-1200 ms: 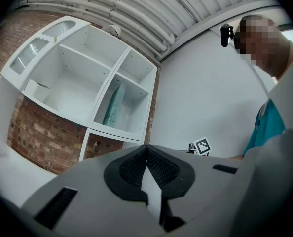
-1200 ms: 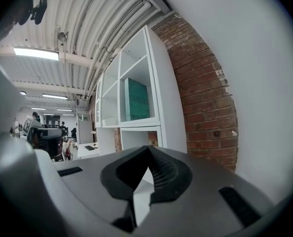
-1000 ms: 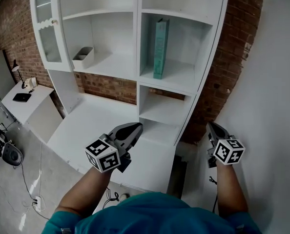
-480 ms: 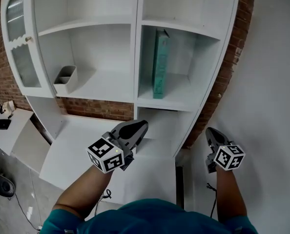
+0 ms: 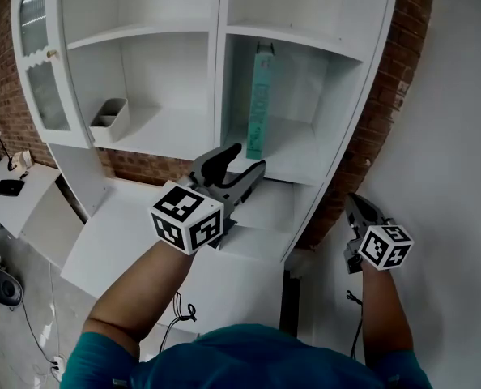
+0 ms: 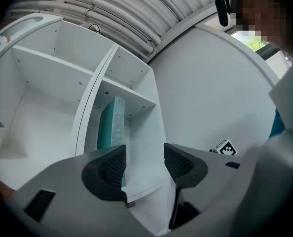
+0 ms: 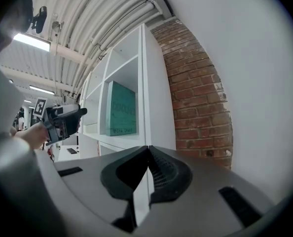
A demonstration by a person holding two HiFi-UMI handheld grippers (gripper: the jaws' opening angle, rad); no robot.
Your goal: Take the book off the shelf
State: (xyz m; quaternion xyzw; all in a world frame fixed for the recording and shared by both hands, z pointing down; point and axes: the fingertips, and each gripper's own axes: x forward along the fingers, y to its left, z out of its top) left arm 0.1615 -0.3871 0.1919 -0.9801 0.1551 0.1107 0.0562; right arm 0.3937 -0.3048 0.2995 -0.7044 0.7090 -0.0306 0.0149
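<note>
Raised left gripper (image 5: pixel 249 157) up and forward since a second ago, now just below and in front of book (image 5: pixel 259 104), not touching. Opened its jaws just now, with pads apart and nothing between them, only shelf (image 5: pixel 305 148) edge and book seen beyond the gap. Kept right gripper (image 5: pixel 351 199) low at the right beside brick wall (image 5: pixel 386 96), jaws pressed together, empty. Left book upright in right-hand middle compartment, untouched. Reads as reach under way, grasp not made. Probably needs further advance so pads straddle the spine before closing. Could clip shelf edge on the way in.
</note>
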